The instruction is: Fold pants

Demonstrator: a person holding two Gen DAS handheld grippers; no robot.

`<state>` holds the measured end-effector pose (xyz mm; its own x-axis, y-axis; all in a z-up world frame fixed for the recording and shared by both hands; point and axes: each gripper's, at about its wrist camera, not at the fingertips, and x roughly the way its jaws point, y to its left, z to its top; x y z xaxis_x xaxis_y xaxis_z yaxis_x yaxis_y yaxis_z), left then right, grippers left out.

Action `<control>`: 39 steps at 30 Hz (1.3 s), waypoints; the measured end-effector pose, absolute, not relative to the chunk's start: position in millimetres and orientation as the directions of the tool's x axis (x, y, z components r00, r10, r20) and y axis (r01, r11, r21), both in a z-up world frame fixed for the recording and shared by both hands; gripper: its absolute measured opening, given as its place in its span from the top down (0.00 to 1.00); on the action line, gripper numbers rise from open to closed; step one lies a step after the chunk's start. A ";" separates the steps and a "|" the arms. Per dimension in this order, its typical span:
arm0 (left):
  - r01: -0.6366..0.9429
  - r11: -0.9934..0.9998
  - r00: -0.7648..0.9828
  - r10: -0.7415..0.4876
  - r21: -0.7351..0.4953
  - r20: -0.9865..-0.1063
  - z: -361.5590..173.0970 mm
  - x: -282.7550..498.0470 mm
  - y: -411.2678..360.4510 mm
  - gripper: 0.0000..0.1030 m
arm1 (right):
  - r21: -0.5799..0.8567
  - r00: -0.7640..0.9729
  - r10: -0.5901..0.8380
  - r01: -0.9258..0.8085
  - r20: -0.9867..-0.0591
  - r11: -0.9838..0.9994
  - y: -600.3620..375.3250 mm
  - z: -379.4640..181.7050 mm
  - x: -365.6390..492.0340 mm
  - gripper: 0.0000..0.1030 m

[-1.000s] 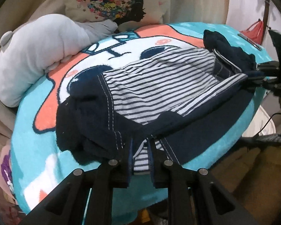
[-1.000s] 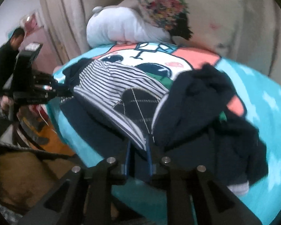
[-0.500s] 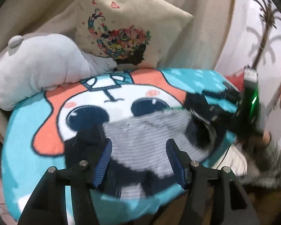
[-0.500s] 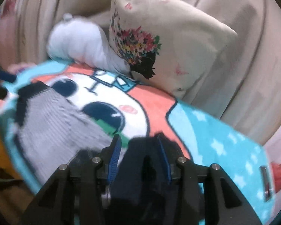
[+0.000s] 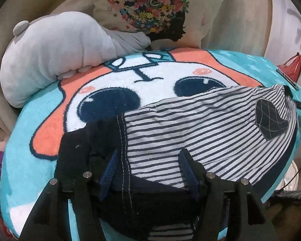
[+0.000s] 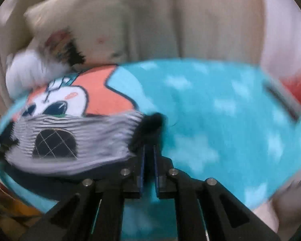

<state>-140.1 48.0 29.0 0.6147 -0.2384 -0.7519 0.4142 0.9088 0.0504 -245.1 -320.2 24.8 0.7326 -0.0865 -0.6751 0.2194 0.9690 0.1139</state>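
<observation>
The pants (image 5: 200, 132) are dark navy with a white-and-navy striped panel and a quilted dark patch (image 5: 268, 118). They lie on a cartoon-print blanket (image 5: 130, 84). My left gripper (image 5: 148, 166) is open, its jaws wide apart over the pants' near edge, holding nothing. In the blurred right wrist view the pants (image 6: 80, 140) stretch to the left. My right gripper (image 6: 148, 150) is shut on a dark bunch of the pants (image 6: 152, 124) at their right end. The right gripper's tip shows at the far right of the left wrist view (image 5: 299, 104).
A grey plush toy (image 5: 56, 52) and a beige floral cushion (image 5: 156, 14) lie behind the blanket against beige upholstery. A red bag (image 5: 291, 68) sits at the far right. The blanket's turquoise right half (image 6: 220, 108) is bare.
My left gripper let go of the pants and opened wide. My right gripper opened, then shut on the dark end of the pants and pulled the striped panel out to the right.
</observation>
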 end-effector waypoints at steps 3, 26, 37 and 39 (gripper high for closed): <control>0.426 0.902 0.619 -0.236 0.068 -0.750 27.1 -141.9 46.1 0.35 | 0.173 0.714 -0.127 0.331 -0.689 0.928 -353.7 12.7 -264.6 0.93; 0.330 0.909 0.502 -0.397 -0.254 -0.769 28.9 -93.0 92.8 0.23 | 0.173 0.738 0.055 0.085 -0.673 0.981 -299.5 15.6 -200.6 0.53; 0.357 0.884 0.553 -0.460 -0.301 -0.695 72.9 -99.6 85.2 0.67 | 0.230 0.792 0.149 -0.011 -0.593 0.973 -292.4 60.3 -209.4 0.82; 0.359 0.885 0.571 -0.459 -0.295 -0.681 83.0 -92.5 82.5 0.67 | 0.212 0.816 0.141 -0.023 -0.561 0.977 -291.3 77.9 -205.2 0.82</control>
<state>-92.5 82.5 83.0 0.5712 -0.4585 -0.6808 0.3593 0.8854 -0.2948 -205.2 -291.3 77.9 0.8158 0.1406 -0.5610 -0.0226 0.9770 0.2120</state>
